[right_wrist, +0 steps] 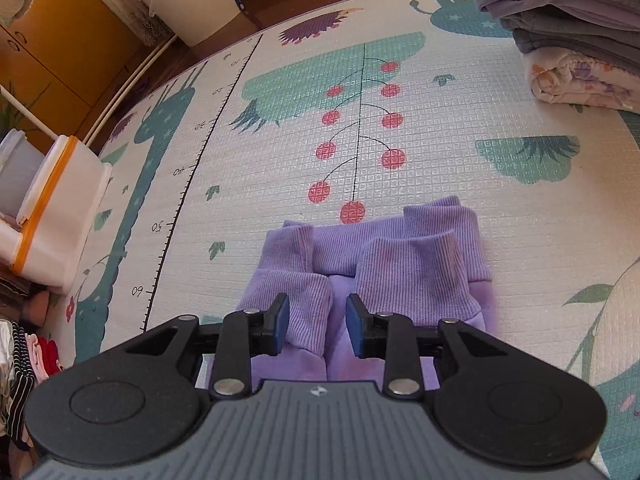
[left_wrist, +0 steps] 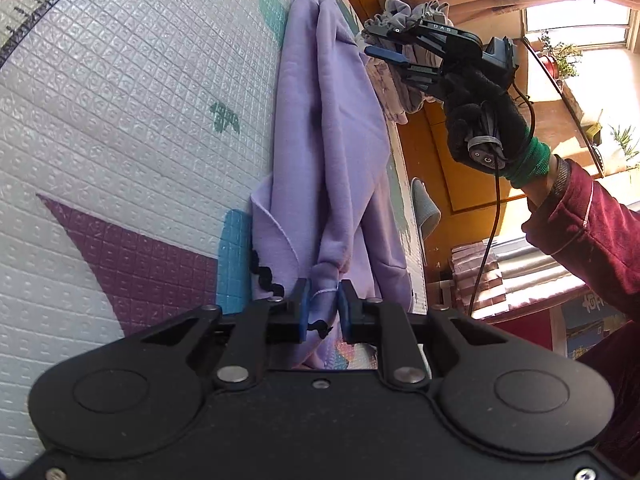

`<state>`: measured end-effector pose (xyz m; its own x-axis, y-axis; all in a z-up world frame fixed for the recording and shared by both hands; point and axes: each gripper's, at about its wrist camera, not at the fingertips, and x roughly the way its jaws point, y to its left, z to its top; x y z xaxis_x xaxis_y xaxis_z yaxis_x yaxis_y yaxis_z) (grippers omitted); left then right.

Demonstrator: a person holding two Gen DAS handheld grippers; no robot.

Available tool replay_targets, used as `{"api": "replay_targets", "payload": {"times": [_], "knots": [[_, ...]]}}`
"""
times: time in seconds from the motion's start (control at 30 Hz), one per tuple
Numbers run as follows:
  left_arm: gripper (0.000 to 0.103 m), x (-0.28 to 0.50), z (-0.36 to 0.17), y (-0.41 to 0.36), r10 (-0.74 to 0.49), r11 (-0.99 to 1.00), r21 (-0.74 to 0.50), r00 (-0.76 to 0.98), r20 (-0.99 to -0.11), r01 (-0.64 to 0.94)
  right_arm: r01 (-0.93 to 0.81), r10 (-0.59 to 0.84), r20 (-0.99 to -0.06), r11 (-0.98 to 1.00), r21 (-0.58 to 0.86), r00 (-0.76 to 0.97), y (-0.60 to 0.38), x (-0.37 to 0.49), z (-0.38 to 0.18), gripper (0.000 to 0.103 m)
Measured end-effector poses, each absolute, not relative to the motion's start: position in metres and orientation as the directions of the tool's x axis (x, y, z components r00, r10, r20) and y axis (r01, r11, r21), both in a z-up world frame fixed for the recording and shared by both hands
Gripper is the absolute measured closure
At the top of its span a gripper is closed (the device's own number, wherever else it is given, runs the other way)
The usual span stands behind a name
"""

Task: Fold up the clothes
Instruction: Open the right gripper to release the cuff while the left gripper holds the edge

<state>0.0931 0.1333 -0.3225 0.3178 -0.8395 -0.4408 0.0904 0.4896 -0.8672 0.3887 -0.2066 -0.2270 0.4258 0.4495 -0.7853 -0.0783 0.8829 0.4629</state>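
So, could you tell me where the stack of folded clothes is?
In the right wrist view it sits top right on the play mat, beyond the purple sweatshirt.

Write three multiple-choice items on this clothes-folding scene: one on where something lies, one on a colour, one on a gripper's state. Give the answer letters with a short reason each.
1. Where is the stack of folded clothes in the right wrist view?
A. Upper right, on the play mat
B. Inside a white bin
C. Under the gripper

2. What colour is the sweatshirt being folded?
A. Grey
B. Lilac purple
C. Dark red

3. What state is the left gripper in?
A. Wide open above the mat
B. Shut on the sweatshirt
C. Shut on a cable

Answers:
1. A: the stack rests on the mat at the upper right corner.
2. B: both views show lilac fabric, including the ribbed cuffs.
3. B: its blue pads pinch a bunch of lilac cloth, while the right gripper stands open above the cuffs.
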Motion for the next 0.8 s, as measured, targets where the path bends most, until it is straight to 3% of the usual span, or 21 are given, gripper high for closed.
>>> {"api": "replay_targets", "payload": {"times": [0.1, 0.13, 0.17, 0.2, 0.37, 0.53, 0.6, 0.7, 0.8], "knots": [[0.087, 0.095, -0.317, 0.128, -0.826, 0.524, -0.843, 0.315, -0.467, 0.124, -0.120, 0.456, -0.782, 0.885, 0.451, 0.425, -0.194, 0.383, -0.231, 0.070], [0.087, 0.096, -0.315, 0.126, -0.820, 0.537, -0.833, 0.316, -0.478, 0.134, -0.138, 0.459, -0.778, 0.885, 0.445, 0.429, -0.190, 0.381, -0.231, 0.074], [0.087, 0.096, -0.313, 0.123, -0.812, 0.551, -0.822, 0.319, -0.489, 0.146, -0.157, 0.461, -0.775, 0.885, 0.439, 0.432, -0.186, 0.379, -0.231, 0.083], [0.087, 0.096, -0.312, 0.120, -0.808, 0.558, -0.817, 0.320, -0.495, 0.147, -0.165, 0.467, -0.769, 0.882, 0.442, 0.436, -0.183, 0.377, -0.231, 0.101], [0.093, 0.095, -0.326, 0.128, -0.828, 0.497, -0.866, 0.327, -0.456, 0.051, -0.092, 0.461, -0.682, 0.858, 0.505, 0.568, -0.210, 0.375, -0.215, 0.101], [0.093, 0.091, -0.342, 0.145, -0.857, 0.385, -0.920, 0.338, -0.388, -0.081, -0.065, 0.435, -0.718, 0.874, 0.481, 0.544, -0.219, 0.385, -0.228, 0.101], [0.093, 0.092, -0.341, 0.149, -0.857, 0.387, -0.918, 0.334, -0.392, -0.083, -0.088, 0.464, -0.726, 0.866, 0.492, 0.508, -0.213, 0.384, -0.233, 0.095], [0.094, 0.094, -0.335, 0.148, -0.857, 0.407, -0.911, 0.320, -0.404, -0.062, -0.114, 0.469, -0.737, 0.870, 0.479, 0.487, -0.204, 0.378, -0.238, 0.065], [0.091, 0.098, -0.327, 0.140, -0.850, 0.437, -0.899, 0.313, -0.424, -0.030, -0.184, 0.481, -0.738, 0.873, 0.451, 0.474, -0.191, 0.373, -0.239, 0.068]]}}
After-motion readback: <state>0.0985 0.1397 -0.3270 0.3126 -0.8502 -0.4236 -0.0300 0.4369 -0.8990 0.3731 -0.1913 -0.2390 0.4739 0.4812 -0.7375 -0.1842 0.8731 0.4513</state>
